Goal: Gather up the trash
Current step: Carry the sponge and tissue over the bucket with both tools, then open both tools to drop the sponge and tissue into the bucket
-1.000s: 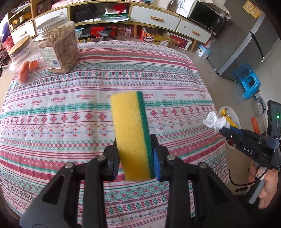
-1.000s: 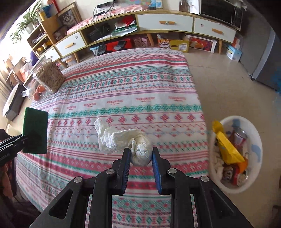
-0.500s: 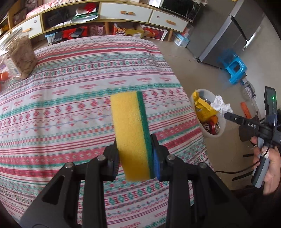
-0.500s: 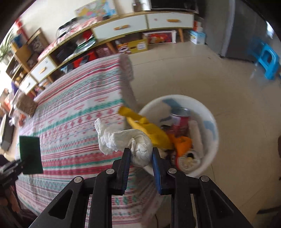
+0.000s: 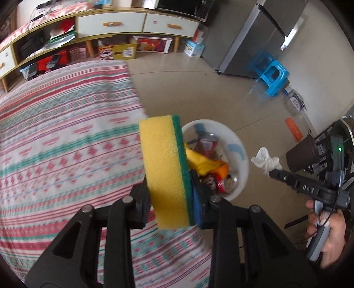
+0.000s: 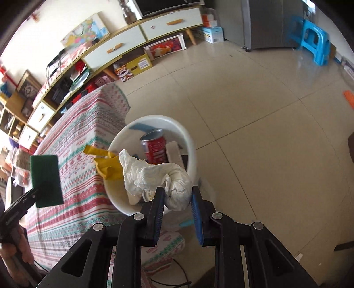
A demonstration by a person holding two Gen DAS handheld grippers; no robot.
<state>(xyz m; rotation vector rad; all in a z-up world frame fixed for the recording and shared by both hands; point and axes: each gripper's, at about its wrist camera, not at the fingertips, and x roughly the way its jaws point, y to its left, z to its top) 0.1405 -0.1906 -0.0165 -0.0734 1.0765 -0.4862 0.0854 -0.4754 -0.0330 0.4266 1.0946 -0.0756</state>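
Sponge stands upright in left gripper, green face rightward.

A lived-in home: behind the clothed table, a cluttered sideboard, fridge and stool are seen.

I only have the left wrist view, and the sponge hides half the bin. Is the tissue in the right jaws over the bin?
Observer: The right wrist view shows the tissue, clamped in the right gripper, apparently over the near side of the bin.
Operator: And my sponge?
Observer: The sponge in the left gripper is above the tablecloth, beside the bin and not over it.
Operator: What's it hiding?
Observer: A yellow glove draped over the bin's table-side rim.
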